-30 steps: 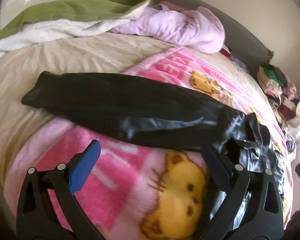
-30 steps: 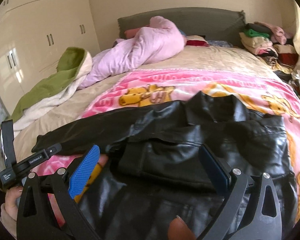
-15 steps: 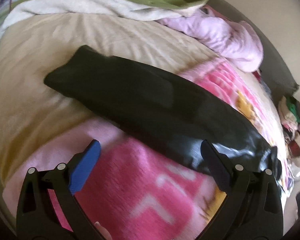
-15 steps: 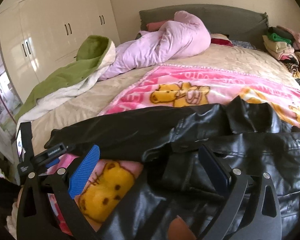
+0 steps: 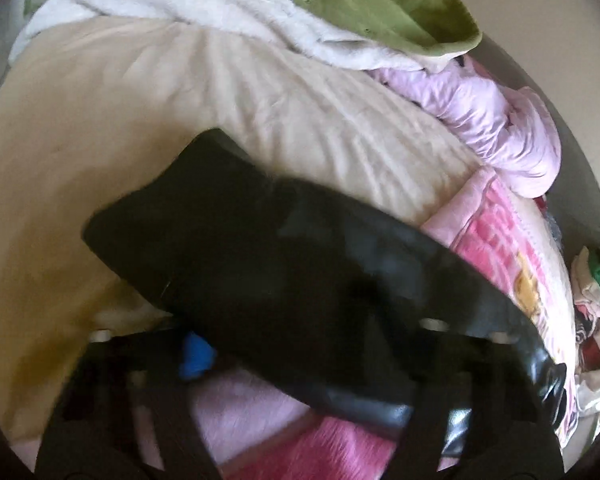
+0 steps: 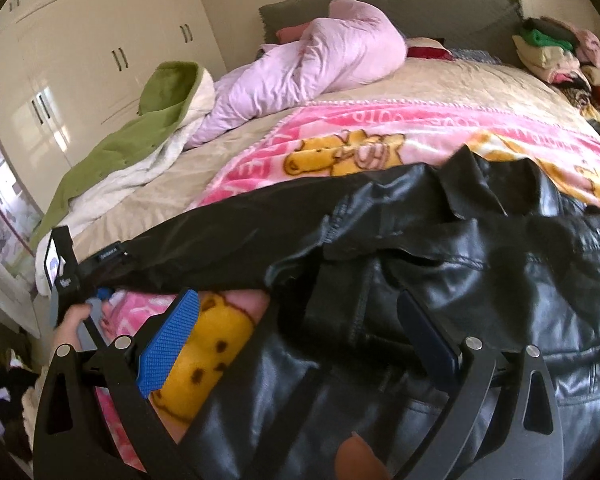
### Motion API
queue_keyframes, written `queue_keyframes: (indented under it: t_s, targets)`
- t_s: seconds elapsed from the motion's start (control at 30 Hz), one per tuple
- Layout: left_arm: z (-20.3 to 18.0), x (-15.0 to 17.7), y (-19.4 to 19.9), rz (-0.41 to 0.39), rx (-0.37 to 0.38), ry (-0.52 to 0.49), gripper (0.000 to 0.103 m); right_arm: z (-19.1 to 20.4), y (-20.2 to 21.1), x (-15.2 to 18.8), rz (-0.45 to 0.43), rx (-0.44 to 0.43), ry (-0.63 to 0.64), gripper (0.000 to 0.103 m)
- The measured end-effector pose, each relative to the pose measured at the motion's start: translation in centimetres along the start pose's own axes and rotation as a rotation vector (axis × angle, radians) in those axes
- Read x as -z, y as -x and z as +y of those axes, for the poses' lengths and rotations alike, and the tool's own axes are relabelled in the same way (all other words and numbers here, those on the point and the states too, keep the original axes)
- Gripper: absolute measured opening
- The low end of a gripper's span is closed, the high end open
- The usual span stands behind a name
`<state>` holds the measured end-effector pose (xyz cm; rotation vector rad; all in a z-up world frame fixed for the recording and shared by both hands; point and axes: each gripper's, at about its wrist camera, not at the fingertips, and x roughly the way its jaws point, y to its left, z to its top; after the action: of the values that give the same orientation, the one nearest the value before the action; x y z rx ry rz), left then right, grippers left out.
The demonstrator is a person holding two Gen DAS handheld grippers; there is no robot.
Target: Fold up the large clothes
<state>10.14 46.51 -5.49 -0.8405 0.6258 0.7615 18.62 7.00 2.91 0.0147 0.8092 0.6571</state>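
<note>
A black leather jacket (image 6: 440,280) lies front-up on the bed, one sleeve (image 5: 284,264) stretched out sideways.

Your right gripper (image 6: 296,344) is hovering with its fingers spread over the black leather jacket (image 6: 440,280), whose sleeve (image 6: 220,240) is stretching away to its left.

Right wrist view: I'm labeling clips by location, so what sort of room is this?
A bedroom, most likely: a bed with a grey headboard, a white wardrobe beside it, and a black jacket spread on the pink blanket.
</note>
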Motion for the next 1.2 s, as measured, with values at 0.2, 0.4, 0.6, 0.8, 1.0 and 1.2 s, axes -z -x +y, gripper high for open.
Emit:
queue_keyframes:
  t_s: [0.2, 0.4, 0.6, 0.8, 1.0, 1.2]
  targets:
    - [-0.8, -0.6, 2.1, -0.075, 0.063, -0.015, 0.005, -1.4, 1.5, 1.2, -0.015, 0.016, -0.021, 0.099]
    - [-3.1, -0.9, 7.0, -0.199, 0.179, -0.078, 0.001, -3.2, 3.7, 2.9, -0.019, 0.052, -0.031, 0.099]
    - [-6.1, -0.5, 12.4, -0.306, 0.282, -0.162, 0.000, -6.4, 7.0, 4.7, -0.050, 0.090, -0.101, 0.099]
    - [-10.6, 1.2, 17.9, -0.381, 0.386, -0.246, 0.000, -9.7, 9.9, 5.9, -0.091, 0.090, -0.192, 0.099]
    - [-15.4, 3.3, 21.8, -0.420, 0.455, -0.325, 0.000, -11.9, 11.9, 6.7, -0.124, 0.104, -0.244, 0.099]
    - [-20.0, 7.0, 24.2, -0.424, 0.551, -0.409, 0.000, -14.0, 13.7, 7.2, -0.157, 0.111, -0.295, 0.099]
